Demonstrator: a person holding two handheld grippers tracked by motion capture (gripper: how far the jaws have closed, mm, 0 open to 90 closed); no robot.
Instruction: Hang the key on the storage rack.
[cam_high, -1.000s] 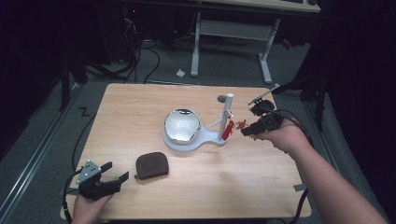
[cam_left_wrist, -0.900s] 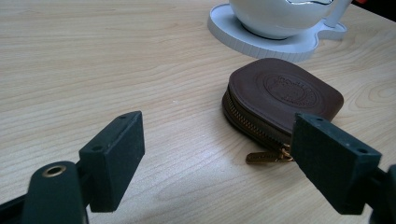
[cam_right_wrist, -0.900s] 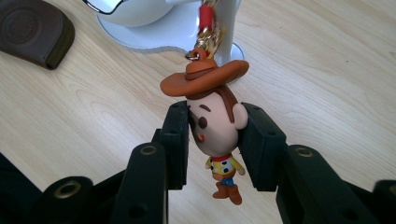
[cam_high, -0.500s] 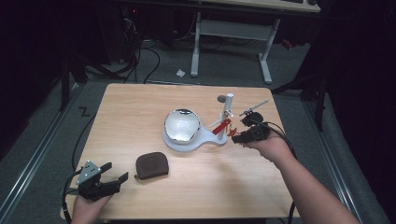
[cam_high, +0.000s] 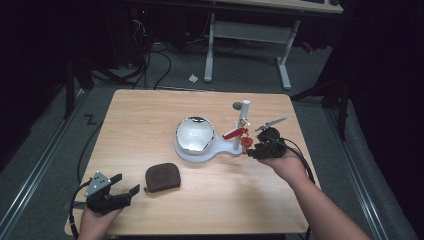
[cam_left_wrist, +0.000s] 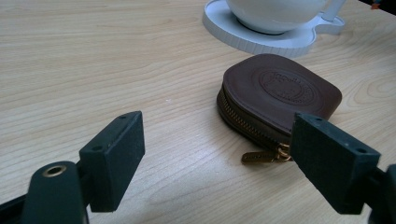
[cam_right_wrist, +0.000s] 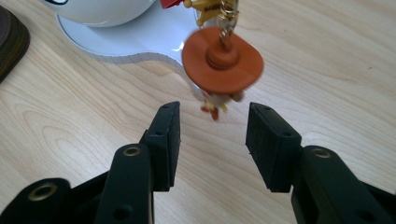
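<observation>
A small keychain figure with an orange hat (cam_right_wrist: 222, 60) hangs on a chain from the red arm (cam_high: 234, 133) of a white stand's post (cam_high: 243, 117). It looks slightly blurred. My right gripper (cam_right_wrist: 212, 135) sits just under and in front of it, low over the table. Its jaws have just been opening, and they stand apart with no pad touching the figure. In the high view that right gripper (cam_high: 251, 152) is beside the stand's base (cam_high: 200, 150). My left gripper (cam_left_wrist: 219, 158) rests open at the near left, facing a brown zipped pouch (cam_left_wrist: 280, 93).
A shiny round bowl (cam_high: 195, 134) sits on the white stand's base. The pouch (cam_high: 161, 177) lies between the left gripper (cam_high: 125, 183) and the stand. Bare wooden tabletop (cam_high: 145, 120) stretches to the back left. Table legs and cables stand beyond the far edge.
My right hand has come down and in toward the stand's post. The figure now hangs free ahead of its parted jaws. The left hand has stayed put.
</observation>
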